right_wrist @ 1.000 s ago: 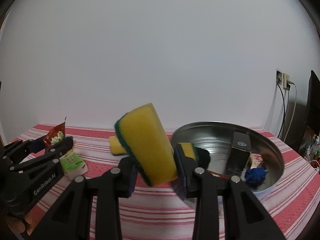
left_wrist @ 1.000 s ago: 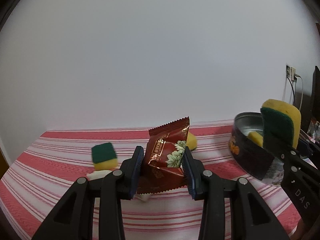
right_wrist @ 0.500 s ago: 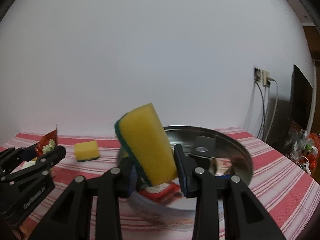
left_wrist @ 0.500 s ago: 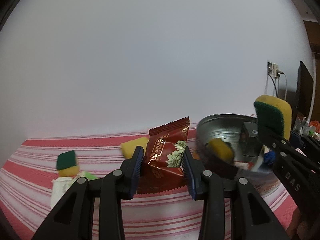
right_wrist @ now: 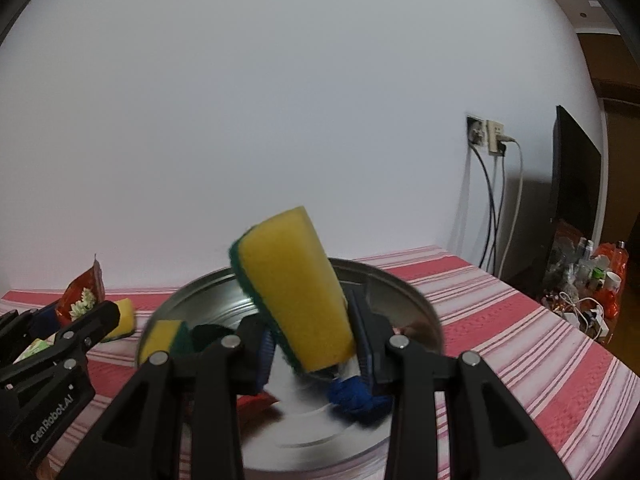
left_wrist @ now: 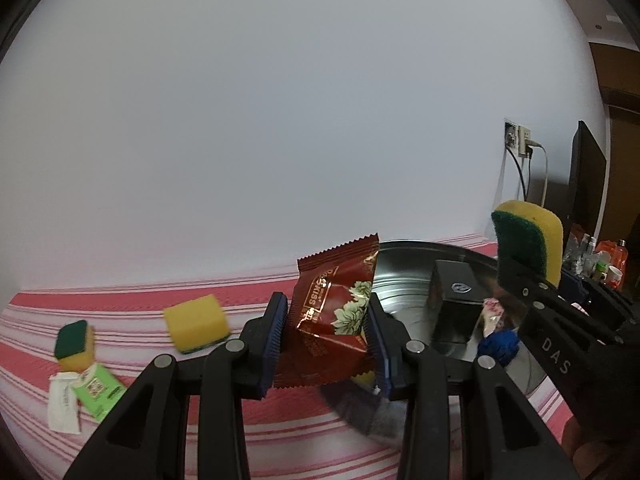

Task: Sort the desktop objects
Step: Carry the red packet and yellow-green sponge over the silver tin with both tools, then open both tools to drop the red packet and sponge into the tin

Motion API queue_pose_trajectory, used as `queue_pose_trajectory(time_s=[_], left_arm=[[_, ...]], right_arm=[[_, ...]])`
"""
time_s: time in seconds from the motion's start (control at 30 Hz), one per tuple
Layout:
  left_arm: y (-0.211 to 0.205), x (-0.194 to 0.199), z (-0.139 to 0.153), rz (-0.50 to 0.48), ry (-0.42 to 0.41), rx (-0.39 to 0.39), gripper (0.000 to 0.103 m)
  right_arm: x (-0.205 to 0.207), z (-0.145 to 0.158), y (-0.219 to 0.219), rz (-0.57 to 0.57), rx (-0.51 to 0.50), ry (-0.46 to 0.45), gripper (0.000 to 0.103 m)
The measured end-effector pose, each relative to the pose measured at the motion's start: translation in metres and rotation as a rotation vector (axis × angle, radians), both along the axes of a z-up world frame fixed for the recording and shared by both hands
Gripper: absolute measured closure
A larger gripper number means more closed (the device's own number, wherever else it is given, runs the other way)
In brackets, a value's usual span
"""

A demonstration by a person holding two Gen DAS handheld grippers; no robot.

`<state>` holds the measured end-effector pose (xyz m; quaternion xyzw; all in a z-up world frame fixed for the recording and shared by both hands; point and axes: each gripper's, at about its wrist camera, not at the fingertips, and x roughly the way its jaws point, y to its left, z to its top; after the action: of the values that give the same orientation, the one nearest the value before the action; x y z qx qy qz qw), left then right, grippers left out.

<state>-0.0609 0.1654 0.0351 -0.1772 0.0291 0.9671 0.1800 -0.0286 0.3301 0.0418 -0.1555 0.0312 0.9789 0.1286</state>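
The yellow-and-green sponge [right_wrist: 294, 292] is clamped upright between the jaws of the right gripper [right_wrist: 316, 344], and in the right wrist view it now sits at frame centre directly over the open metal basin [right_wrist: 424, 312]. A second ago the basin lay off to the right of it, so the sponge has been carried from beside the rim to above the bowl. The red snack packet [left_wrist: 334, 316] is pinched between the jaws of the left gripper [left_wrist: 326, 340]; in the left wrist view the basin has swung in from the right edge to just behind the packet, lower centre-right.

Both loads look ready to drop, so I judge the carry nearly done and the release as the step in hand.

Inside the basin lie a black box [left_wrist: 456, 300], a blue ball of yarn [left_wrist: 498, 346] and another sponge [right_wrist: 166, 336]. On the striped worktop [left_wrist: 120, 308], lower left, remain a yellow sponge [left_wrist: 196, 322], a small green-topped sponge [left_wrist: 74, 344] and a green-and-white sachet [left_wrist: 86, 394], still to be sorted.
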Motion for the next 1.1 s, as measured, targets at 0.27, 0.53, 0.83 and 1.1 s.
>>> queue_pose_trajectory(time_s=[0.27, 0.53, 0.83, 1.1], left_arm=[[0.027, -0.008, 0.0, -0.029, -0.014, 0.011, 0.062], [0.038, -0.019, -0.004, -0.043, -0.048, 0.025, 0.062], [0.043, -0.024, -0.007, -0.048, -0.068, 0.025, 0.062], [0.037, -0.026, -0.014, -0.038, -0.085, -0.001, 0.062]], right_arm=[[-0.014, -0.005, 0.025, -0.036, 0.047, -0.038, 0.069], [-0.023, -0.009, 0.038, -0.059, 0.057, -0.062, 0.069], [-0.032, -0.014, 0.041, -0.067, 0.072, -0.086, 0.068], [-0.036, -0.016, 0.044, -0.067, 0.06, -0.097, 0.069]])
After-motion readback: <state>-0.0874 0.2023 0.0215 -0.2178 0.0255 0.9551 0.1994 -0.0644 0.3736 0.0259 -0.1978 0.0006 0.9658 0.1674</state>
